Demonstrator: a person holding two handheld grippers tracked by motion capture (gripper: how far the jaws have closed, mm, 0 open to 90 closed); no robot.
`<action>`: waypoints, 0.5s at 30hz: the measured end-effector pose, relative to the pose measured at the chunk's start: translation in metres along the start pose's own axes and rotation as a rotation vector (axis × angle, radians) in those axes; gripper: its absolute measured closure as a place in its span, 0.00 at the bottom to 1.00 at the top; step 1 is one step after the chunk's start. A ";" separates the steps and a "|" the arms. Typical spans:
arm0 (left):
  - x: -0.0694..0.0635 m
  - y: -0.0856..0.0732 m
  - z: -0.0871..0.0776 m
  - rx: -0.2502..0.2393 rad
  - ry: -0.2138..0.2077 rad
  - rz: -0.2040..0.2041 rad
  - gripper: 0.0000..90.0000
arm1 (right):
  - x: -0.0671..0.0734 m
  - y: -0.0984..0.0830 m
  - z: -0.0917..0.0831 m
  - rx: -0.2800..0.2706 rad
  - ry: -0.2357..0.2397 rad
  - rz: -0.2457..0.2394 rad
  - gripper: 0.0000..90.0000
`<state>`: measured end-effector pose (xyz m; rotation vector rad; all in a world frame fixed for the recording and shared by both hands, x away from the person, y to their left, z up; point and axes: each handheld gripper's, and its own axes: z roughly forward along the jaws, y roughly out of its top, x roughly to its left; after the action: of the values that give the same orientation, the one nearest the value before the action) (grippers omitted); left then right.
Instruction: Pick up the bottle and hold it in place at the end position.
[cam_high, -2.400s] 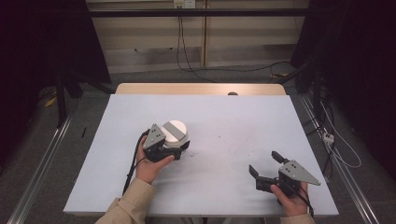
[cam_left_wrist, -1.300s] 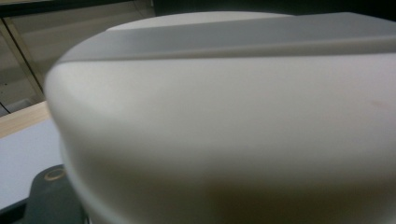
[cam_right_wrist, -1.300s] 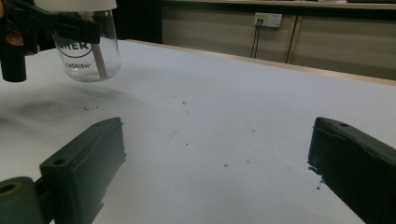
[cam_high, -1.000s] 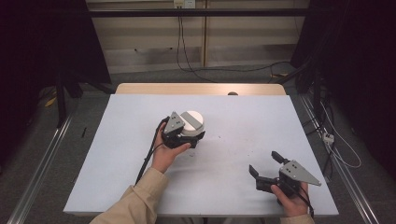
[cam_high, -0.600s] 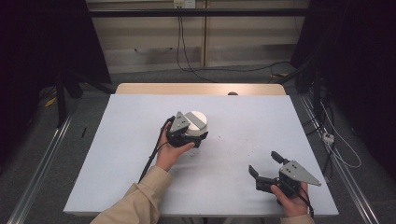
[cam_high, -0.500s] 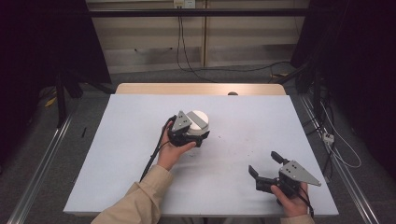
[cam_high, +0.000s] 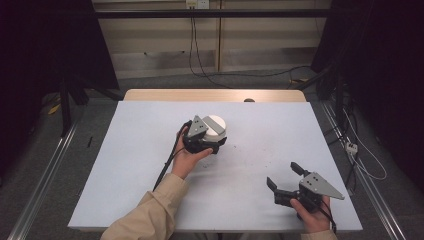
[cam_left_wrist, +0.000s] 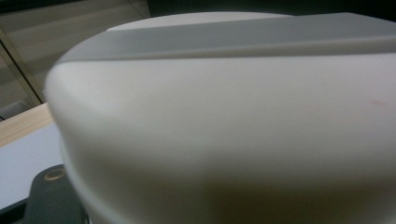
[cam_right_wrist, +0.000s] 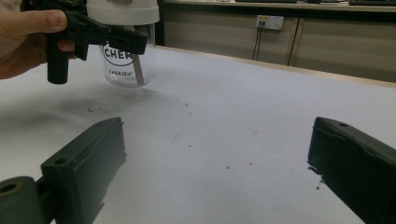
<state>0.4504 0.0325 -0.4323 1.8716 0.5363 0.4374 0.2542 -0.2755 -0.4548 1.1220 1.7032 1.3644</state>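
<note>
A clear jar with a white lid and black "CHERISH" lettering stands left of the table's middle. My left gripper is shut on it just under the lid, held by a hand in a beige sleeve. In the left gripper view the white lid sits right against the camera. I cannot tell whether the jar's base touches the table. My right gripper rests open near the front right, nothing between its jaws, and its view points at the jar.
The pale grey table top carries small dark specks and scuff marks between the two grippers. A wooden strip runs along the far edge. The left gripper's cable trails toward the front edge.
My left gripper has carried the jar to the right and a little farther from the person. The right gripper has stayed put, open.
</note>
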 end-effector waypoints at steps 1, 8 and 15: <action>0.000 0.001 0.000 -0.004 0.008 -0.006 0.20 | 0.000 0.000 0.000 -0.001 -0.001 0.002 0.04; 0.001 0.005 0.001 -0.019 0.004 0.000 0.20 | 0.000 0.000 0.001 0.001 -0.001 -0.002 0.04; 0.004 0.005 0.002 -0.024 0.011 -0.010 0.20 | -0.001 0.000 0.000 0.002 -0.003 -0.003 0.04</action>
<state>0.4556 0.0313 -0.4282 1.8437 0.5452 0.4465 0.2548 -0.2758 -0.4549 1.1219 1.7040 1.3589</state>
